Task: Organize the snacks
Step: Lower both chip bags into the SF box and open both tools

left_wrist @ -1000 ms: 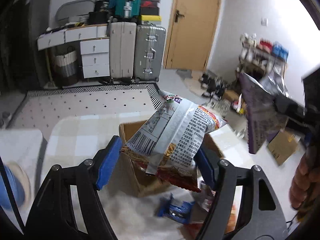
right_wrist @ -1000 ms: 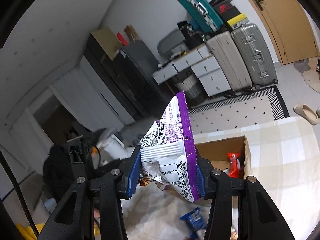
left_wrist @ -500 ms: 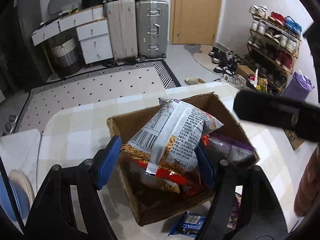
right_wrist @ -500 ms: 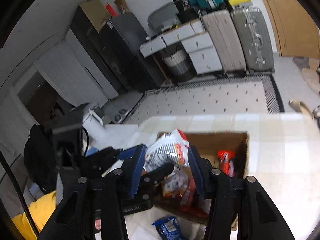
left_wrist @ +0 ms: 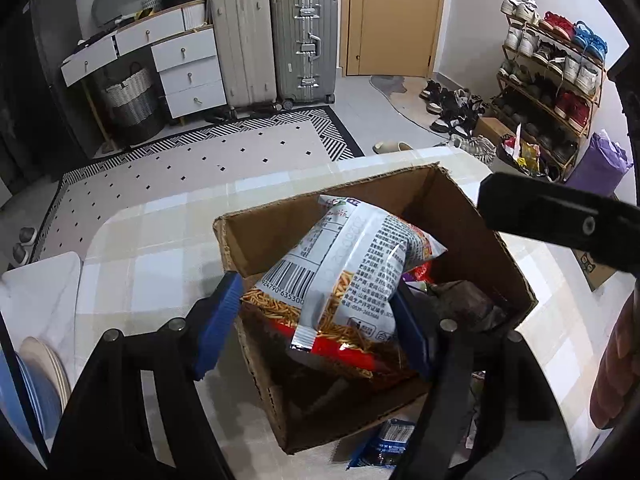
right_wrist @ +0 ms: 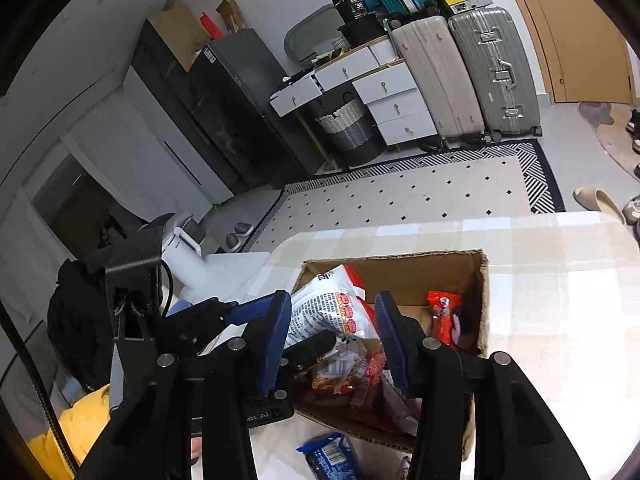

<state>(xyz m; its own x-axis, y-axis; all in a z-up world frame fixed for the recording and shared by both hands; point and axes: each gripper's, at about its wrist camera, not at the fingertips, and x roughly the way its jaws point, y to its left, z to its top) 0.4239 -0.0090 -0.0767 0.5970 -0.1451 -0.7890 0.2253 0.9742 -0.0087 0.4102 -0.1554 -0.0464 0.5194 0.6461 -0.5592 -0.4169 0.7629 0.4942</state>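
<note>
A brown cardboard box (left_wrist: 472,216) stands on the checked table and holds several snack bags. My left gripper (left_wrist: 316,320) is shut on a silver and red noodle snack bag (left_wrist: 348,276) and holds it over the box opening. The same bag (right_wrist: 328,312) shows in the right wrist view, held by the left gripper's fingers (right_wrist: 224,312). My right gripper (right_wrist: 332,344) is open and empty above the near side of the box (right_wrist: 440,260). A red snack packet (right_wrist: 444,316) and a purple bag (left_wrist: 460,300) lie inside the box.
A blue snack packet (left_wrist: 388,444) lies on the table by the box's near side; it also shows in the right wrist view (right_wrist: 332,456). Stacked plates (left_wrist: 36,384) sit at the table's left edge. Suitcases (left_wrist: 280,40), drawers and a shoe rack (left_wrist: 556,64) stand beyond the table.
My right gripper has let go of the purple bag, which now lies in the box. My left gripper has carried the noodle bag down over the box.
</note>
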